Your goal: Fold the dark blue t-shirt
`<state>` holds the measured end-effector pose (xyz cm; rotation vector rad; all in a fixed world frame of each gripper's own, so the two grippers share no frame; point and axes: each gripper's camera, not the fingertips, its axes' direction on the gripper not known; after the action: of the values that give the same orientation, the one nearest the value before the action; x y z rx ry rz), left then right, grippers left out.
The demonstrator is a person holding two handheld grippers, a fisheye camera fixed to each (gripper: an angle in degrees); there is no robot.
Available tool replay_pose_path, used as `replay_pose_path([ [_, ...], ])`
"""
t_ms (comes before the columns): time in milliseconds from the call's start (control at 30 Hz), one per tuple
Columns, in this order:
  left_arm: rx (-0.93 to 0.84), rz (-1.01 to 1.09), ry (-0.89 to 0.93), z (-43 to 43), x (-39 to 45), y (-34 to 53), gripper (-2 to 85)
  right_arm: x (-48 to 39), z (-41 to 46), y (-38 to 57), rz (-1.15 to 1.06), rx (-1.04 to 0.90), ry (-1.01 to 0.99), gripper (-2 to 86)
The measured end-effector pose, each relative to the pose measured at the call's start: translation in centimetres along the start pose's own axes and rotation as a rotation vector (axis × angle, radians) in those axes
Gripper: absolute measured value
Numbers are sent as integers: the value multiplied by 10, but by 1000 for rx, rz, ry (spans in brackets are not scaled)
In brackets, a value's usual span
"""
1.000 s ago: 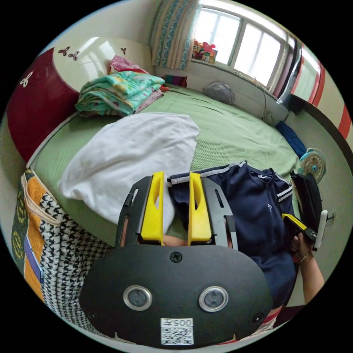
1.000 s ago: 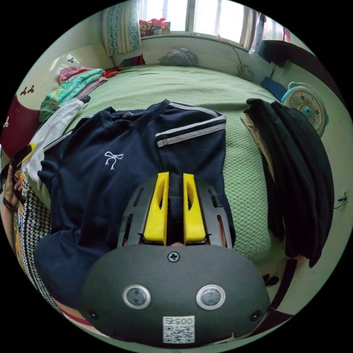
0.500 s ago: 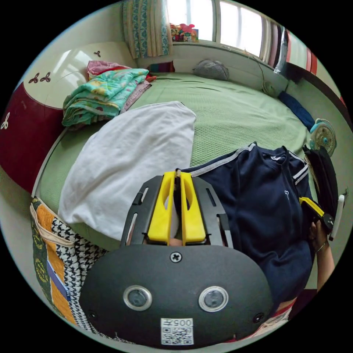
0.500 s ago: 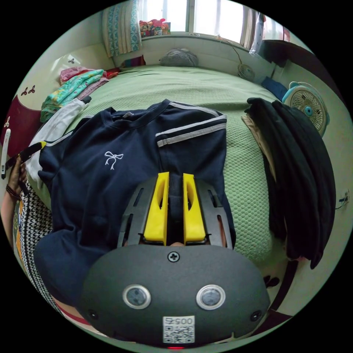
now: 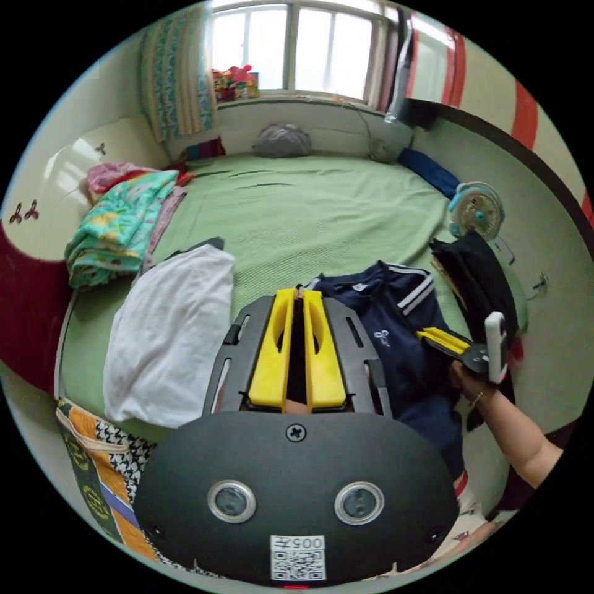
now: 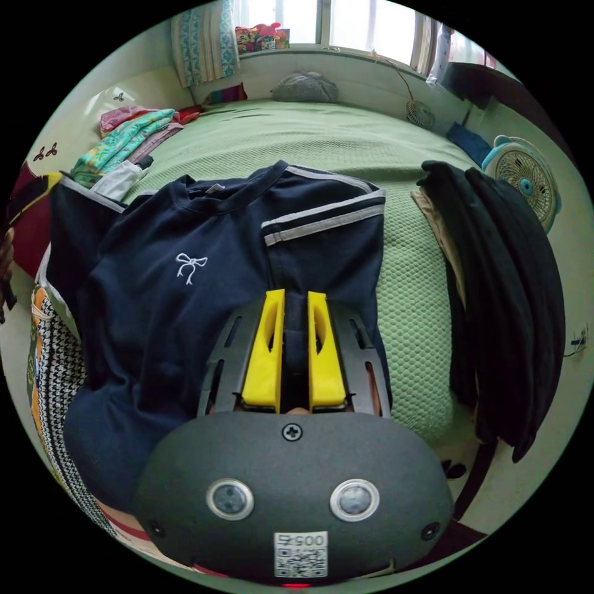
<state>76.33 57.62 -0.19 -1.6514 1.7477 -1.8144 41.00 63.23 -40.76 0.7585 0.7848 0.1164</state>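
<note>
A: Where does the dark blue t-shirt (image 6: 185, 291) lie?

B: On the green bedspread (image 6: 322, 139), chest side up, with the collar toward the window (image 5: 291, 46) and the hem hanging over the near edge of the bed. A small white bow emblem (image 6: 190, 266) sits on the chest.

A: And the left gripper (image 5: 296, 303)?

B: Its yellow jaws are pinched together on the dark blue cloth of one sleeve. In the right gripper view that sleeve stands raised off the bed at the picture's left edge, its grey-striped cuff uppermost.

A: The right gripper (image 6: 292, 303)?

B: Its jaws are clamped on a fold of the shirt's side, below the other striped sleeve (image 6: 322, 216), which lies flat. In the left gripper view the same tool shows at the picture's right, held in a hand (image 5: 468, 383).

A: What else is on the bed?

B: A white garment (image 5: 164, 334) just beside the shirt, a pile of folded patterned bedding (image 5: 114, 229) near the headboard, and a stack of black clothes (image 6: 501, 291) on the other side. A small fan (image 6: 526, 182) stands beyond them.
</note>
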Motion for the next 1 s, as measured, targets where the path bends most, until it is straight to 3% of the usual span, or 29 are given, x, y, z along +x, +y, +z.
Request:
replay_pose_path([
  [233, 46, 122, 51, -13, 41, 0, 33, 1, 1, -7, -12, -16, -3, 47],
  [667, -203, -164, 114, 89, -57, 62, 62, 1, -2, -18, -20, -19, -12, 54],
  [833, -186, -158, 122, 107, -68, 39, 89, 15, -33, -27, -25, 139, 10, 88],
  [1000, -173, -105, 119, 131, -71, -1, 131, 41, -32, -64, -2, 145, 35, 123],
])
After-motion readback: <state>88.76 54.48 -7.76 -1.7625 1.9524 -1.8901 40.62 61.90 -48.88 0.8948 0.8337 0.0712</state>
